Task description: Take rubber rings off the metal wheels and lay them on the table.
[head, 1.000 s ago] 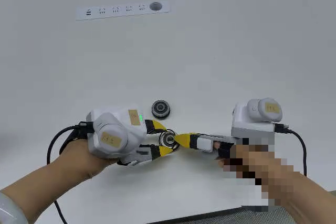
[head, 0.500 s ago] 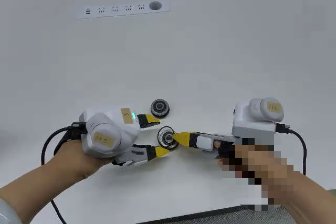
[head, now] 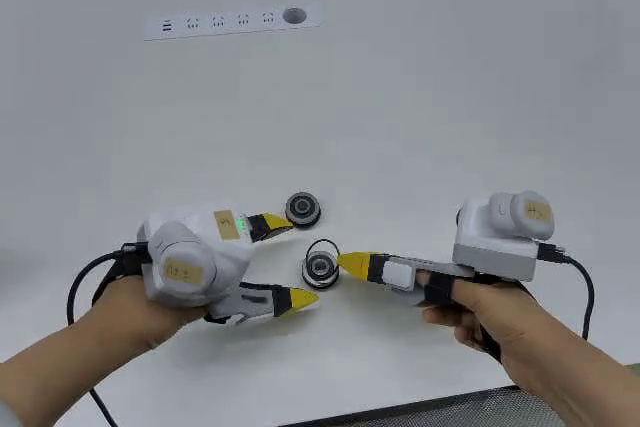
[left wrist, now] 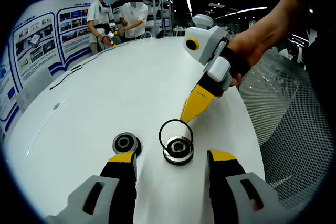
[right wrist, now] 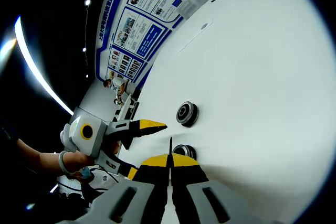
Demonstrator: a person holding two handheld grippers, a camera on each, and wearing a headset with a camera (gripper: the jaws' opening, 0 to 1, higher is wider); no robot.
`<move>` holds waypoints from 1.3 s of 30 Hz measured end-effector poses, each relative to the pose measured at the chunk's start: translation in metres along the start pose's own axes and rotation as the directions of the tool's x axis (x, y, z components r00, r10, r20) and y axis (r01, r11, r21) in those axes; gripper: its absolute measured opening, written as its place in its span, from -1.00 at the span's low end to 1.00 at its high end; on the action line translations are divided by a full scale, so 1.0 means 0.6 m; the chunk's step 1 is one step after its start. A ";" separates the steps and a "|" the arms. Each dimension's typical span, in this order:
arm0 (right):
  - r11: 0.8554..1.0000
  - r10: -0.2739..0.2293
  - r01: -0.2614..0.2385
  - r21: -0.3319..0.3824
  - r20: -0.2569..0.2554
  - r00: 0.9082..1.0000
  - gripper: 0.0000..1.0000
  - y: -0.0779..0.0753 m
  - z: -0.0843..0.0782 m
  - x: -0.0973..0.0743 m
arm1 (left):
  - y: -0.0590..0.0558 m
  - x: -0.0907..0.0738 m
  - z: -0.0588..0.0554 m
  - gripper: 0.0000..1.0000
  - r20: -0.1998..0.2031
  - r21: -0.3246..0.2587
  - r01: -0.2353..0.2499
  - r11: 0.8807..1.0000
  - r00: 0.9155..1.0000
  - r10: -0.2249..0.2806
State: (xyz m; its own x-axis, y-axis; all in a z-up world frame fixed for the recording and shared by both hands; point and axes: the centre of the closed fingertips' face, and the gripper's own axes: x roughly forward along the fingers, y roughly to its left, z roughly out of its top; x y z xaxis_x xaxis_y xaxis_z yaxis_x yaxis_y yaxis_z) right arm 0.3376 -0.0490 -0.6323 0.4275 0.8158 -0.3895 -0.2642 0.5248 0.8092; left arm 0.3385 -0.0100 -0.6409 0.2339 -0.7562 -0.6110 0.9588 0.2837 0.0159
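Right gripper (head: 348,264): jaws closed, pinching the thin rubber ring (left wrist: 176,120), which stands looped over its metal wheel (head: 320,270) near the table's (head: 450,97) front edge. Left gripper (head: 291,259): wide open, empty. The ring is probably light and stretchy, best gripped by its band.

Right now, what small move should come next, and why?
Probably the right gripper should carry the rubber ring aside and lay it on the table: its jaws are pinched shut on the ring, which already stands up off the metal wheel.
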 end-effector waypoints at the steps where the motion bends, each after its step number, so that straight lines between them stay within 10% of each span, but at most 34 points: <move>1: 1.000 -0.004 0.004 0.003 0.005 1.000 -0.96 -0.003 0.002 -0.003 | 0.000 0.000 0.000 0.12 -0.001 -0.001 -0.001 1.000 1.000 0.001; 39: 0.977 -0.213 0.213 0.011 0.067 0.975 -0.96 -0.106 0.019 -0.071 | 0.000 -0.003 -0.006 0.15 0.001 -0.041 -0.013 0.999 1.000 0.013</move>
State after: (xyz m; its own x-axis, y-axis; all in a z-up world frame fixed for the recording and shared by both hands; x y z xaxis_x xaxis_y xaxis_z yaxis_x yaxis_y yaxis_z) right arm 0.3459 -0.1202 -0.6623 0.5312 0.6671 -0.5224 -0.1581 0.6838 0.7124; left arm 0.3374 -0.0064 -0.6426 0.2469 -0.7531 -0.6098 0.9481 0.3178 -0.0086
